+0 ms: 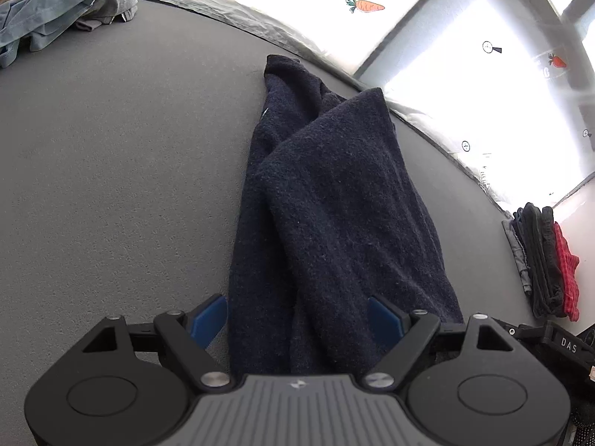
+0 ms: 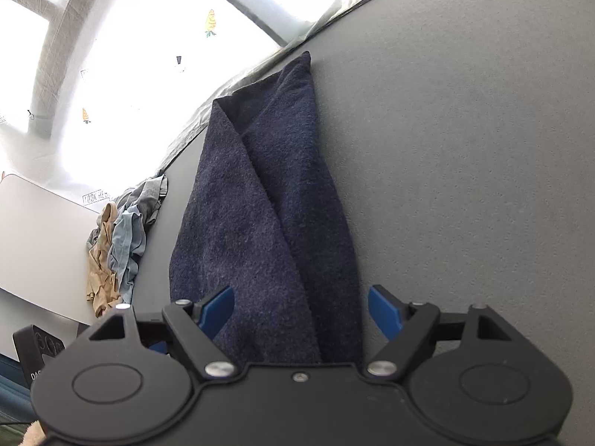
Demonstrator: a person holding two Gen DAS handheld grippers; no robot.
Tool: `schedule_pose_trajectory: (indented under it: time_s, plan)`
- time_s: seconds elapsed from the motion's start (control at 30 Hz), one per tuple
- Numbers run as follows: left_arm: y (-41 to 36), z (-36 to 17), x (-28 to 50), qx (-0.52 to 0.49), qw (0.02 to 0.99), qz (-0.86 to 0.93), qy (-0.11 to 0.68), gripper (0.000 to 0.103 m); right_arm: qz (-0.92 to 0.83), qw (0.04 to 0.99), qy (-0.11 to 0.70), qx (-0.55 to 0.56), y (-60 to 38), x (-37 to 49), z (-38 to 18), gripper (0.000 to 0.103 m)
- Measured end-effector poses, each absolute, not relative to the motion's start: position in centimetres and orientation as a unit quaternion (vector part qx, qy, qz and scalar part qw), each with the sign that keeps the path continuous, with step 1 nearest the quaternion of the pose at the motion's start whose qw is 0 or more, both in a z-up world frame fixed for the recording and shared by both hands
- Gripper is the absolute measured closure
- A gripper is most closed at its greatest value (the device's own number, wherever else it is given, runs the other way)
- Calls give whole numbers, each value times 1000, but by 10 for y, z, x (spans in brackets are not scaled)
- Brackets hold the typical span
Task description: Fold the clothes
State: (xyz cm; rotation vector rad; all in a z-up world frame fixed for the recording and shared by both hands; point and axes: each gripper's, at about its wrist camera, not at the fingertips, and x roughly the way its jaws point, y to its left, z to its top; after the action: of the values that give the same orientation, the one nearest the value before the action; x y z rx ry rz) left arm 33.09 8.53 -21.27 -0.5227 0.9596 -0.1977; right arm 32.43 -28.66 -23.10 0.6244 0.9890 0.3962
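1. Grey counter [image 1: 111, 186] under bright windows, with carrot stickers on the pane.
2. Dark navy towel [image 1: 334, 204] bunched lengthwise on the counter, running away from both cameras toward the far edge.
3. Left gripper [image 1: 297, 319] low over the near end of the towel, pointing along it, blue fingers [image 1: 208, 319] spread wide on either side of the cloth, not pinching.
4. Right gripper [image 2: 301, 314] at the other end of the towel, same low forward pose, fingers wide apart with the fabric between them.
5. Crumpled blue, grey and tan clothes [image 2: 122, 234] heaped near the counter edge.
6. Folded dark and red stack [image 1: 546, 264] at the opposite side.
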Motion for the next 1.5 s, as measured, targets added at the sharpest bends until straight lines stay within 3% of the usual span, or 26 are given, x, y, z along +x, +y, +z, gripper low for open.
schedule_pose_trajectory:
  time_s: [0.33,0.4,0.9,0.97,1.03,1.1,1.13,1.33,1.5]
  plan:
    - [100,-231,365,-320,827,-105,451,21,223,803,461,306,-284,374,-255,26]
    - [101,-232,364,-326,825,-107,449,21,238,790,464,323,-283,379,-261,35]
    - [109,-253,304,-416,747,-186,484,25,276,708,486,431,-309,322,-291,53]
    - [107,-254,296,-412,745,-189,489,29,283,700,490,435,-307,312,-293,54]
    - [101,-257,289,-403,735,-208,505,52,290,697,492,434,-304,301,-293,60]
    - [93,-257,283,-375,743,-210,513,72,296,704,483,429,-303,294,-283,78]
    - [89,-256,280,-365,746,-211,515,75,299,708,477,426,-303,290,-277,79]
    - [102,-200,251,-401,763,-246,444,80,316,736,440,406,-302,269,-238,83]
    - [98,-146,218,-378,782,-284,406,80,350,715,405,450,-316,239,-199,83]
